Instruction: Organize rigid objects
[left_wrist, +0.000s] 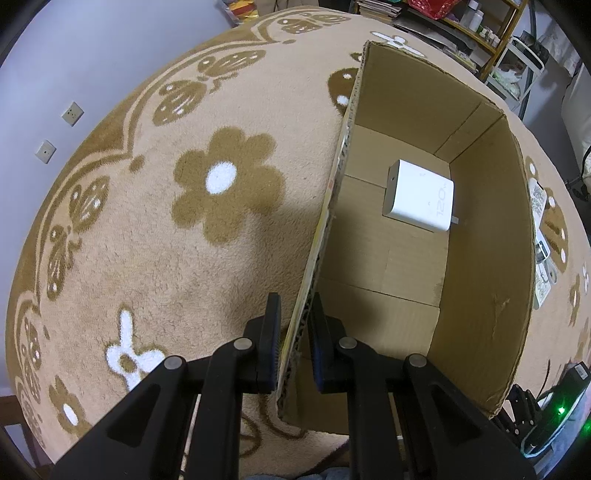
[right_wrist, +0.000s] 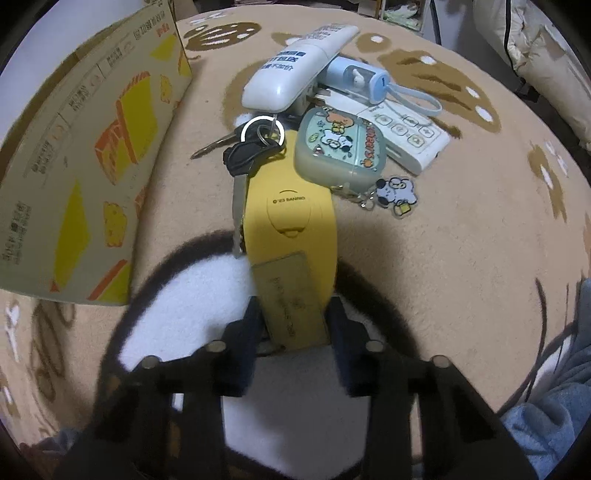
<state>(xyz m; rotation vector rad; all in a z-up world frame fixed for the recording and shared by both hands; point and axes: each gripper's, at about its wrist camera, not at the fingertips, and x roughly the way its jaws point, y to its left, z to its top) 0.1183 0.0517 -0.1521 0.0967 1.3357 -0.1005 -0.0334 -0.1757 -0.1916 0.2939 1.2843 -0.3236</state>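
Note:
My left gripper (left_wrist: 293, 332) straddles the near end of the left wall of an open cardboard box (left_wrist: 332, 206), one finger outside and one inside, gripping it. A white charger (left_wrist: 419, 195) lies on the box floor. My right gripper (right_wrist: 293, 321) has its fingers on both sides of a yellow oblong device (right_wrist: 291, 221) with a tan label, closed on its near end. Black-headed keys (right_wrist: 243, 155) on a ring lie against the device. Beyond lie a cartoon-printed case (right_wrist: 340, 147), a white oblong case (right_wrist: 295, 74), a light blue gadget (right_wrist: 362, 79) and a white remote (right_wrist: 410, 136).
Everything rests on a beige rug (left_wrist: 147, 240) with brown flowers. The box's printed outer wall (right_wrist: 85, 155) stands left of the pile in the right wrist view. A cartoon charm (right_wrist: 395, 192) lies by the case. Shelves (left_wrist: 461, 22) stand far behind; a device with a green light (left_wrist: 554, 410) lies at right.

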